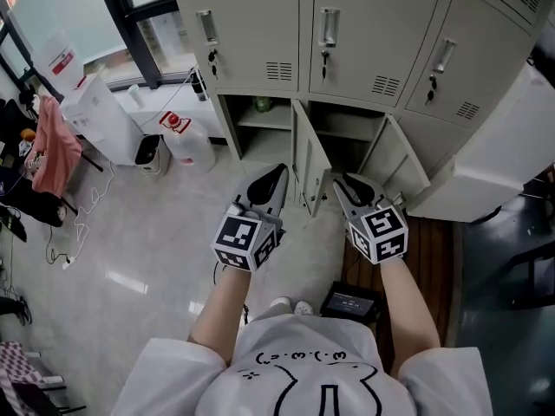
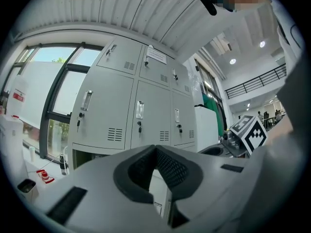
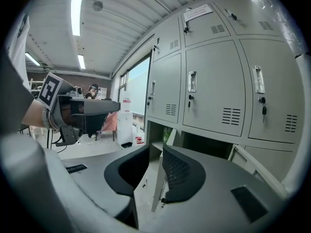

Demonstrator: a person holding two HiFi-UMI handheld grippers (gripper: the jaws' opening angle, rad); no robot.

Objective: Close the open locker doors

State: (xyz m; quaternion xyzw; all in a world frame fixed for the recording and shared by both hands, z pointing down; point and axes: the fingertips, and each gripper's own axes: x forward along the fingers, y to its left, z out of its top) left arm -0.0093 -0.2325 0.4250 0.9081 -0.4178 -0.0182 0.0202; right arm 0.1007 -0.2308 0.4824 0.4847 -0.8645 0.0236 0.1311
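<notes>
We see a large white jug (image 1: 188, 141) with a red label standing on the pale floor (image 1: 147, 250). Just left of the jug sits a small black-topped bin (image 1: 149, 150), and beyond the bin a white cabinet (image 1: 102, 120). Above the jug runs a dark-framed window (image 1: 69, 7). Far left of the jug hangs a pink cloth (image 1: 54, 146), and white cables (image 1: 76, 232) trail below-left. Well right of the jug lies a black box (image 1: 349, 302).

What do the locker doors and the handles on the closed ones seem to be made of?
Locker doors: probably painted sheet metal, matte grey-beige; thin edges and punched vent slots suggest it. Handles: likely chromed metal, since they shine.
</notes>
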